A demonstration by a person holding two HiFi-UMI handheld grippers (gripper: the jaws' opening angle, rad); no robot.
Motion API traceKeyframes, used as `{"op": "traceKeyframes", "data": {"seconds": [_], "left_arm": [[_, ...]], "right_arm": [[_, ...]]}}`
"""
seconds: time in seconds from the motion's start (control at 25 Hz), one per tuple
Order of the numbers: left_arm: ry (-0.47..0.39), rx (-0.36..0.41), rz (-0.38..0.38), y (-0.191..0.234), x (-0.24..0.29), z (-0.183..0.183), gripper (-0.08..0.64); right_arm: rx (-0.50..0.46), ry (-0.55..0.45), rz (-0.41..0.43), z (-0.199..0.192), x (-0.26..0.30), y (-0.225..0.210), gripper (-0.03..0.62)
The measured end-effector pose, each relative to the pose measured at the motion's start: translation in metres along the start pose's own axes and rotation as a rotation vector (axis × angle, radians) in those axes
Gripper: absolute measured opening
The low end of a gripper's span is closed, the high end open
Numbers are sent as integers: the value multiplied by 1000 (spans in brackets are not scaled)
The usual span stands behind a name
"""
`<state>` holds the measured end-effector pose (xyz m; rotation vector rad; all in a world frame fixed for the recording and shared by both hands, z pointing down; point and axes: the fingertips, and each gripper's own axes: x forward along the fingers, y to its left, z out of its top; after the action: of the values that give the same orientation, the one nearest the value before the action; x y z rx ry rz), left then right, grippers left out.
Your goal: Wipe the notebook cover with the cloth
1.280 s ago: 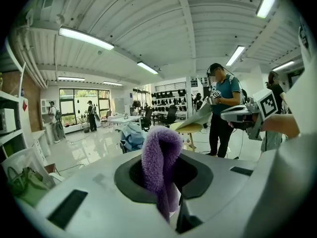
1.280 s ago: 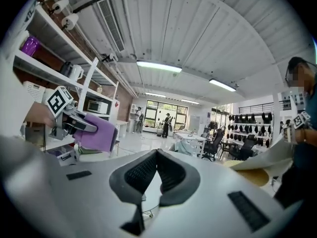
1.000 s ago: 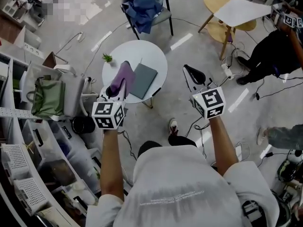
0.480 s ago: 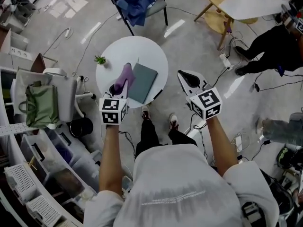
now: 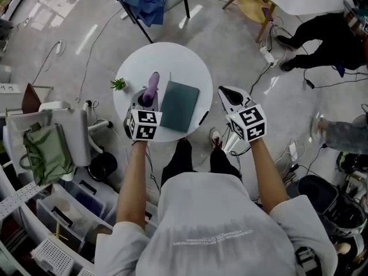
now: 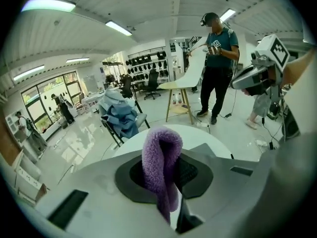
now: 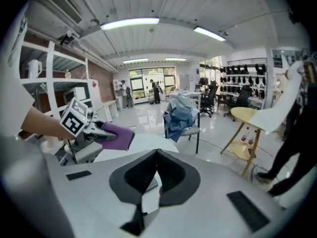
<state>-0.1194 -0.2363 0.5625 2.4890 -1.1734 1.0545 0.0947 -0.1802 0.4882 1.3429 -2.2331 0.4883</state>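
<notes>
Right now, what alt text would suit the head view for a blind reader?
From above: the left tool holds a purple cloth over a round white table, beside a closed dark notebook. The right tool hangs empty past the table's edge.

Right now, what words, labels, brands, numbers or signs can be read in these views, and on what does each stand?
No text can be read in any view.
Marker cube on the left gripper: a black-and-white square pattern, no letters.
Marker cube on the right gripper: likewise a pattern only.
Notebook: plain cover, no print visible.
Back of the person's shirt: a faint printed line, too small to read.
</notes>
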Motion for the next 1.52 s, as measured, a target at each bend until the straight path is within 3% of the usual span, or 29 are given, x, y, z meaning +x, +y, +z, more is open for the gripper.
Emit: {"op": "traceKeyframes", "data": {"seconds": [0.36,0.52,0.76,0.96,1.12,1.32,1.52], "left_arm": [[140,68,-111,-13,84,-42,51],[209,145,-116,-22,109,-55,51],[275,176,-191,-54,133,-71,52],[287,141,-176,-57,137,-70,52],[302,118,-118,-57,137,-70,52],[324,174,-54,-67,136,-66,55],[339,194,-61,-88,138,-64,55]], "right_arm": [[92,65,-116,-30,20,-15,2],[90,98,-94,-46,20,-9,2],[96,128,-71,-67,20,-9,2],[87,136,-38,-73,18,-15,2],[84,125,-16,-73,14,-21,2],[67,117,26,-79,3,-19,2],[87,119,57,-91,-9,-22,2]]}}
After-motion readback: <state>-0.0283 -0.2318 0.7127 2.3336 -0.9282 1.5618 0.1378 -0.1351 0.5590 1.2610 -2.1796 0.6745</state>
